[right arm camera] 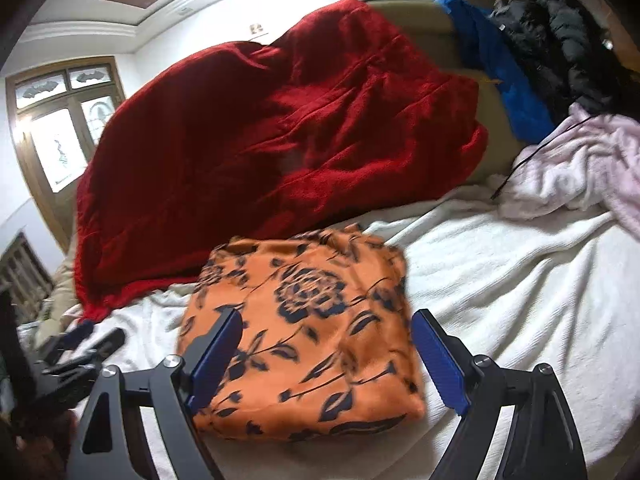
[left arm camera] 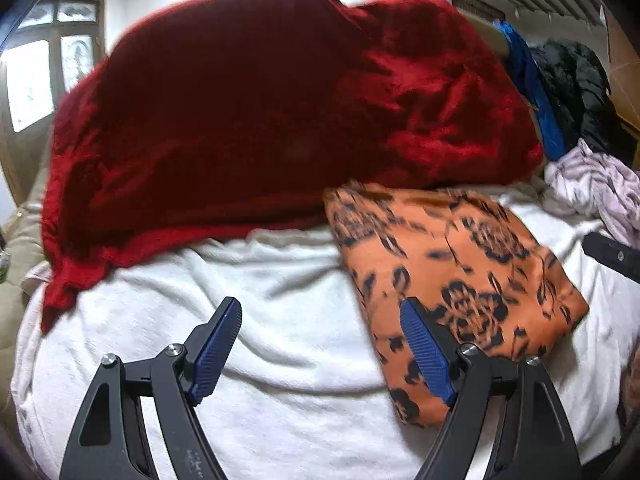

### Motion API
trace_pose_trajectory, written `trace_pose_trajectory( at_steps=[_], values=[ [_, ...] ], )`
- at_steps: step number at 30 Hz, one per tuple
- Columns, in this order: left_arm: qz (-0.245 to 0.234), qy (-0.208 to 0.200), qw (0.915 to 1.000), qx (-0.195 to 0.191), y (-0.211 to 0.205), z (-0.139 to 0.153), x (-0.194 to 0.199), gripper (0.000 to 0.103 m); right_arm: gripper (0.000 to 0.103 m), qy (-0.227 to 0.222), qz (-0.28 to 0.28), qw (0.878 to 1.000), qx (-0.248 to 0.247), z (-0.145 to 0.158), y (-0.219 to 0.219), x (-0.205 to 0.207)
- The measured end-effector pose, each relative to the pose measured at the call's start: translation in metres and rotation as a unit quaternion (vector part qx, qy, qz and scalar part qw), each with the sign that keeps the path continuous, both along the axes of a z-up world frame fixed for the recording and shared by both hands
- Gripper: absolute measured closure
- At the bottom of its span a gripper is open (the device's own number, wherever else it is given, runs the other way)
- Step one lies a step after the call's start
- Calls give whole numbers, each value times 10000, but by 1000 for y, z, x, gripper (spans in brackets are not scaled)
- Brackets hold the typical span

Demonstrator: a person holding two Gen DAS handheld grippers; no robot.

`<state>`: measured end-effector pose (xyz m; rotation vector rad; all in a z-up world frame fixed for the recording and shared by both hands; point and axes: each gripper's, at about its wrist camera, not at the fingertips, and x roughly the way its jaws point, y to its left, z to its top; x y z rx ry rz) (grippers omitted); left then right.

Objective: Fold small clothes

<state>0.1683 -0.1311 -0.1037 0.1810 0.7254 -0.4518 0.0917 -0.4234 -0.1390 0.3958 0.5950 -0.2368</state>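
An orange garment with a dark flower print lies folded into a neat rectangle on the white bed cover. In the right wrist view my right gripper hovers just above it, jaws open wide, nothing between the pads. In the left wrist view the same orange garment sits to the right, and my left gripper is open over the bare white cover, its right finger at the garment's near edge. The left gripper also shows blurred at the left of the right wrist view.
A big red blanket is heaped behind the garment. A crumpled pale pink cloth lies at the right, with a blue garment and a black jacket behind it. A window stands at the far left.
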Motion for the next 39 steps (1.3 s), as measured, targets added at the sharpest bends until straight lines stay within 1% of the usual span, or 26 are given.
trace_pose_trajectory(
  at_steps=[2, 3, 4, 5, 6, 7, 8, 9, 10, 13, 14, 15, 16, 19, 21, 25, 30, 34, 36, 39],
  values=[
    [-213, 371, 9989, 193, -9, -15, 1, 21, 16, 176, 159, 9988, 422, -9, -5, 6],
    [-284, 509, 9977, 332, -14, -22, 0, 21, 17, 352, 209, 9970, 652, -16, -9, 10],
    [-346, 607, 9964, 482, -18, -29, 0, 21, 22, 529, 245, 9950, 811, -23, -12, 13],
    [-416, 684, 9943, 699, -24, -37, -2, 21, 24, 818, 302, 9910, 1013, -35, -16, 18],
    [-447, 624, 9930, 893, -29, -43, -6, 21, 24, 1249, 400, 9834, 1254, -52, -19, 26],
    [-486, 529, 9932, 911, -30, -43, -9, 21, 24, 1514, 384, 9788, 1323, -63, -21, 29],
    [-492, 446, 9933, 947, -31, -42, -11, 21, 24, 1632, 339, 9786, 1211, -68, -20, 30],
    [-486, 415, 9931, 982, -31, -39, -12, 21, 24, 1605, 379, 9812, 1005, -65, -16, 30],
    [-482, 411, 9936, 935, -29, -36, -11, 21, 24, 1524, 383, 9834, 905, -60, -14, 28],
    [-395, 308, 9974, 517, -19, -20, -11, 21, 24, 965, 266, 9932, 601, -38, -9, 19],
    [-390, 264, 9979, 434, -17, -15, -11, 21, 24, 854, 201, 9951, 457, -34, -8, 16],
    [-381, 206, 9984, 362, -14, -11, -11, 21, 24, 730, 64, 9971, 191, -27, -4, 14],
    [-358, 125, 9988, 312, -10, -7, -12, 21, 24, 660, -9, 9978, -6, -23, -1, 12],
    [-303, 30, 9993, 218, -5, -1, -10, 21, 24, 516, -53, 9980, -348, -13, 9, 13],
    [-315, 58, 9994, 148, -3, 1, -7, 21, 24, 477, -73, 9972, -571, -8, 15, 12],
    [-308, 55, 9994, 116, -1, 2, -6, 21, 24, 435, -75, 9911, -1253, 2, 37, 16],
    [-309, 89, 9993, 166, 2, -3, -4, 21, 24, 428, -112, 9830, -1780, 7, 58, 19],
    [-271, 103, 9994, 163, 4, -4, -3, 21, 24, 486, -197, 9738, -2212, 8, 67, 20],
    [-254, 117, 9995, 146, 5, -3, -3, 21, 24, 483, -224, 9726, -2264, 9, 67, 20],
    [-270, 145, 9994, 150, 3, -5, -2, 21, 24, 463, -276, 9742, -2192, 9, 63, 18]
  ],
)
